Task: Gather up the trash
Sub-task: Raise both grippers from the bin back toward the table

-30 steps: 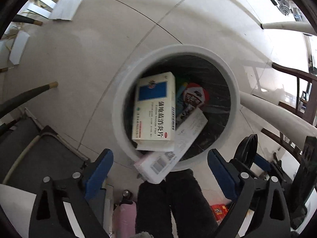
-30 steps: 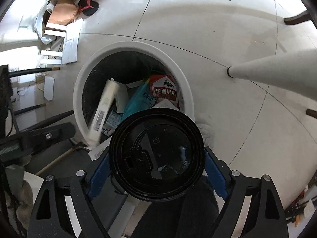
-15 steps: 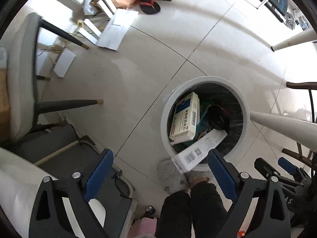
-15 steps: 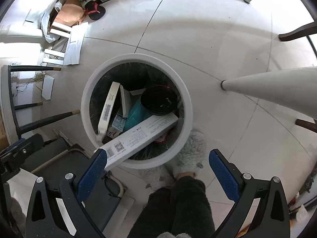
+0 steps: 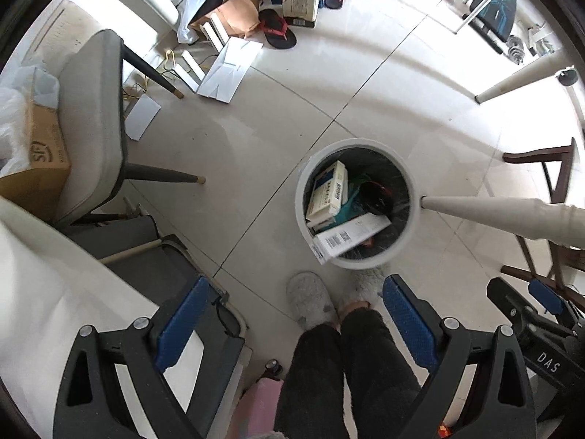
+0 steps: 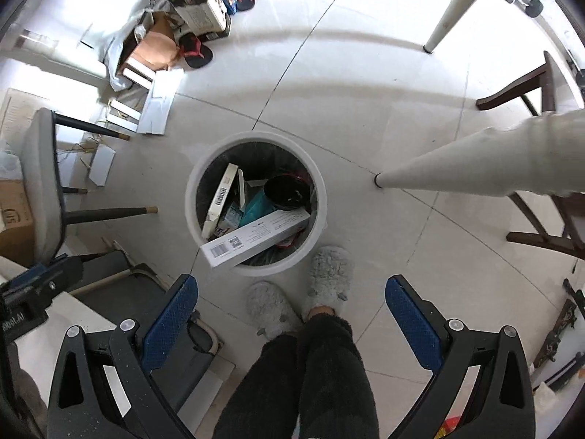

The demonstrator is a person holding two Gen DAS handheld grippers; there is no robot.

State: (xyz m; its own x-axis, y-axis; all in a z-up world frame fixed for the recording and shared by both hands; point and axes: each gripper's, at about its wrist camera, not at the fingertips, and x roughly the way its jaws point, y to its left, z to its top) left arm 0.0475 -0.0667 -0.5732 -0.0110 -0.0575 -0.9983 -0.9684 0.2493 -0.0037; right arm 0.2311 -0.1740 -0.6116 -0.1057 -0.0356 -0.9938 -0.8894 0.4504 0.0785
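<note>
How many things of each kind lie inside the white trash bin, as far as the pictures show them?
In the trash bin:
Long white box with barcode, its end sticking over the rim: 1
Flat white boxes, one standing on edge, one thin one beside it: 2
Black cup lid: 1
Teal packet: 1
Red-printed wrapper, mostly hidden: 1
Total: 6 visible; more may lie beneath.

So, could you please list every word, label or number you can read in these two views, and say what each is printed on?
"DAS": on the black body of the right tongs, seen in the left wrist view.
"SF": logo on the cardboard box behind the grey chair.
Long white box across the bin's rim: barcode, QR code and small print, too small to read.
Medicine box: blue panel, characters and barcode, too blurred.
</note>
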